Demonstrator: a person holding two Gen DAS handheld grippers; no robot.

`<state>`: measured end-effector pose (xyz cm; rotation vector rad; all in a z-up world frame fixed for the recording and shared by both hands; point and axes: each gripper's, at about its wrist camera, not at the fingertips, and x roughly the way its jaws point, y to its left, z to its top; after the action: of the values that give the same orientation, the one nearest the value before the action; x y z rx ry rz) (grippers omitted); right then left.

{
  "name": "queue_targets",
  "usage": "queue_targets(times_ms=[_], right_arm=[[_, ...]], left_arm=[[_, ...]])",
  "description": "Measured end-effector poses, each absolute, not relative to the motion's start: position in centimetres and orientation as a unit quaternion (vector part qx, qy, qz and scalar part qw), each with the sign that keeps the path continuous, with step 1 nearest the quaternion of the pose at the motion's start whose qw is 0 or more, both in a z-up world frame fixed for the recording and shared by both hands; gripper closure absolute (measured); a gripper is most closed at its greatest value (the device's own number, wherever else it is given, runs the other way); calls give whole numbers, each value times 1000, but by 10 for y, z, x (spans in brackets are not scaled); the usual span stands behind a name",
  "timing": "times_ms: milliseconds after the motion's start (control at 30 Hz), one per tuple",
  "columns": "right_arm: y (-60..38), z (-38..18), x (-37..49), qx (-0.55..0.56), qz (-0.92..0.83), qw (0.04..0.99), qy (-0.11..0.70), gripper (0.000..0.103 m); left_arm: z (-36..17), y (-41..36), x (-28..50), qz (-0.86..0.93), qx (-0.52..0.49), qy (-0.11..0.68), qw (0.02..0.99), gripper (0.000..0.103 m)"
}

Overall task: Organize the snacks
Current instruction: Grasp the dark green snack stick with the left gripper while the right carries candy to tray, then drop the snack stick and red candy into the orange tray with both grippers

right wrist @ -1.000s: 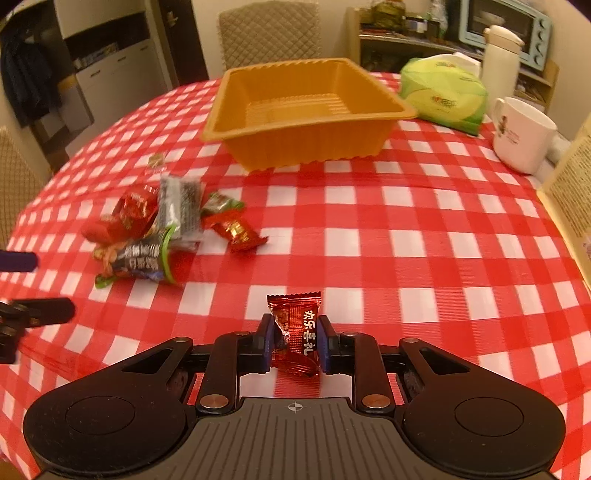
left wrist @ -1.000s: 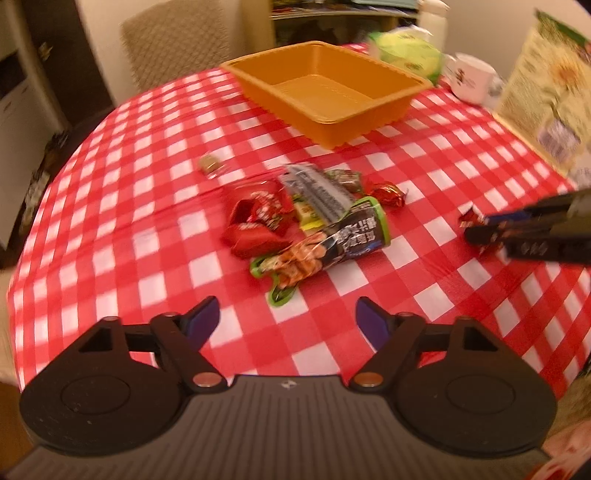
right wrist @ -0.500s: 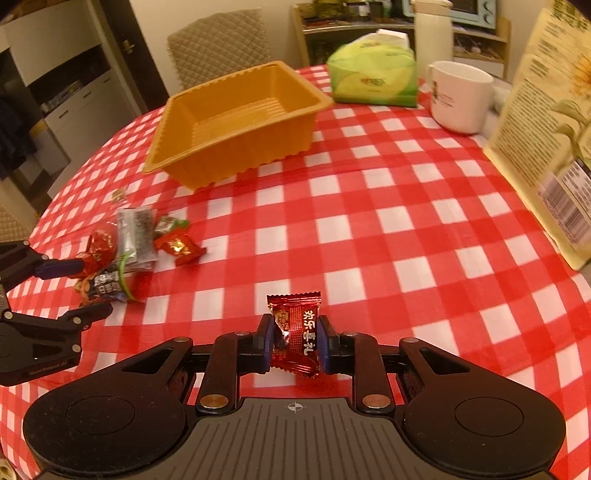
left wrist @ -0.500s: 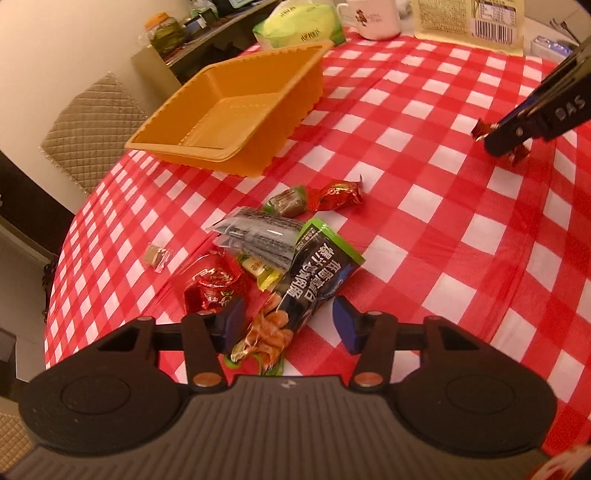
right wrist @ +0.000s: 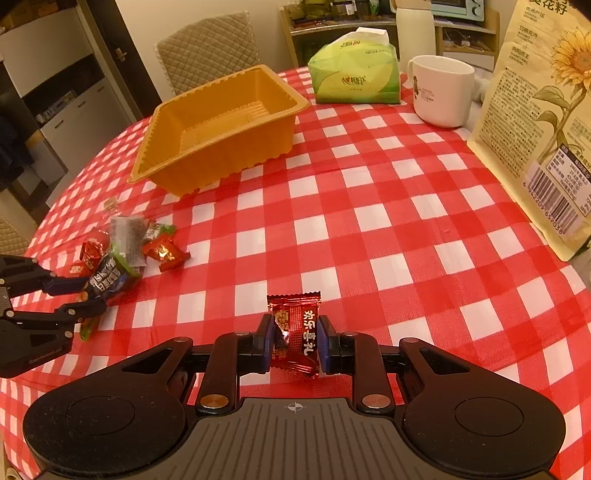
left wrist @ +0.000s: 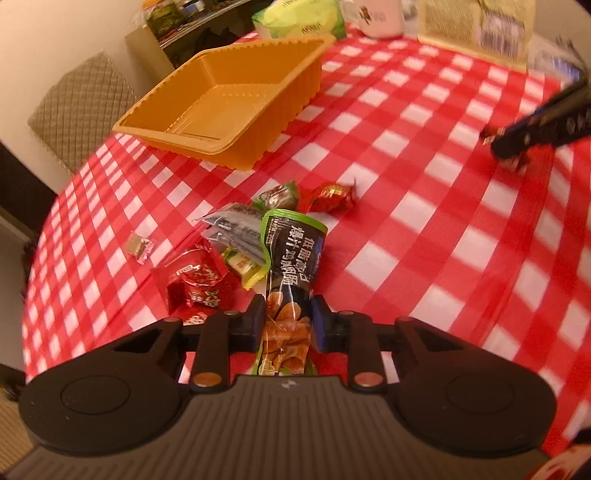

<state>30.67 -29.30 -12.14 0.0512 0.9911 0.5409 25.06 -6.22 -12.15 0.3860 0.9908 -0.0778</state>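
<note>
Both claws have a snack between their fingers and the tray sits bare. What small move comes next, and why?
Probably lift the left claw a little: it has just been closing on the dark packet, whose far end lies among the pile. The right claw holds a red candy; the orange tray is empty.

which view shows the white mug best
The right wrist view: the white mug stands whole and sharp beside the green tissue pack, its handle and printed picture visible. The left wrist view catches only its lower part, cut off by the top edge.
</note>
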Motion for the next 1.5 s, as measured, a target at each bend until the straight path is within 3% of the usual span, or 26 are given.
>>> queue_targets(times_ms=[200, 500, 900, 1500], right_arm=[[-290, -117, 314, 25, 269, 845, 462, 79], [-278, -99, 335, 20, 301, 846, 439, 79], [-229, -57, 418, 58, 366, 846, 383, 79], [-177, -84, 518, 57, 364, 841, 397, 79]], left_arm=[[-113, -54, 254, -23, 107, 488, 866, 78], [-65, -40, 267, 5, -11, 452, 892, 78], [-25, -19, 361, 63, -113, 405, 905, 78], [-72, 14, 475, 140, -205, 440, 863, 78]])
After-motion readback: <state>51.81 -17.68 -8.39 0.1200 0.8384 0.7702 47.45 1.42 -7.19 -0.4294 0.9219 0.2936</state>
